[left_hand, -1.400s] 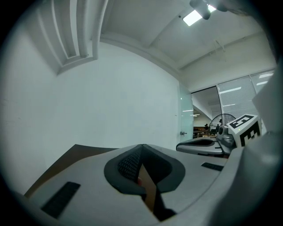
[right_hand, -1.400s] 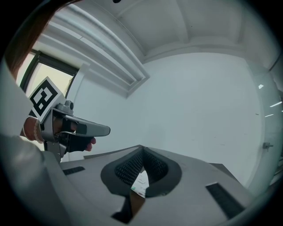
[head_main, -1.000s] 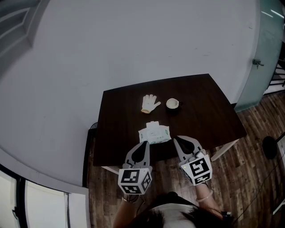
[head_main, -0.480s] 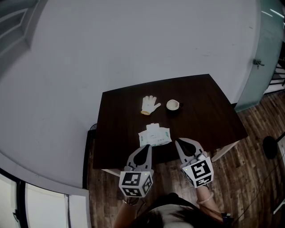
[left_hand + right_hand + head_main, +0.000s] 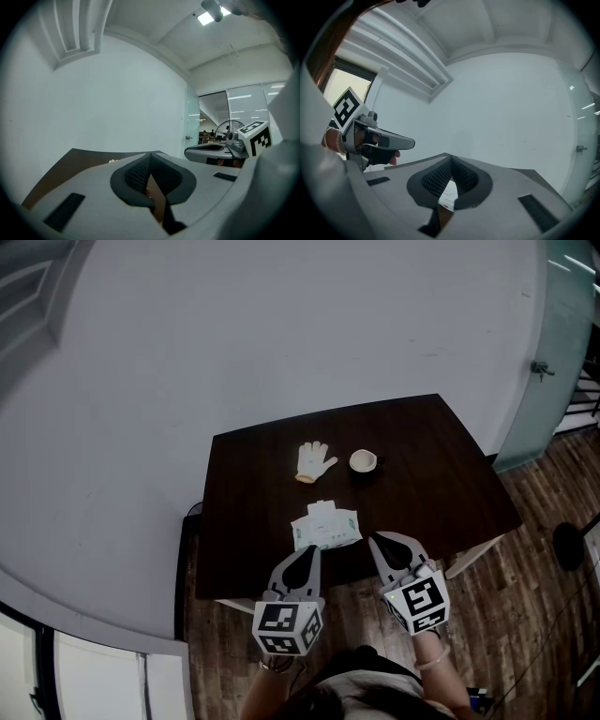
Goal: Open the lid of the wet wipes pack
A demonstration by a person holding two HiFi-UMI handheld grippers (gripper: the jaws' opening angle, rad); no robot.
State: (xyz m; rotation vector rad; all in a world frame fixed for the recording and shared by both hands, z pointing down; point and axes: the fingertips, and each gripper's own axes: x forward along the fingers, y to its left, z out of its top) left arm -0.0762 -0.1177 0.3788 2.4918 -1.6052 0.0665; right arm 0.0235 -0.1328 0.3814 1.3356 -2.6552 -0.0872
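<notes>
The wet wipes pack [image 5: 325,526], pale green and white, lies flat on the dark table [image 5: 253,493] near its front edge. A white piece shows at the pack's far side. My left gripper [image 5: 307,549] hovers at the front edge, just short of the pack's near left corner, jaws shut and empty. My right gripper [image 5: 375,538] is just right of the pack, also shut with nothing in it. In the left gripper view the pads [image 5: 140,173] meet at the tip. The right gripper view shows a bit of the white pack [image 5: 449,194] below its closed tips [image 5: 450,158].
A white glove [image 5: 314,460] and a small white cup [image 5: 363,460] lie farther back on the table. A grey wall stands behind it, and wooden floor [image 5: 525,615] and a glass door [image 5: 553,352] are to the right.
</notes>
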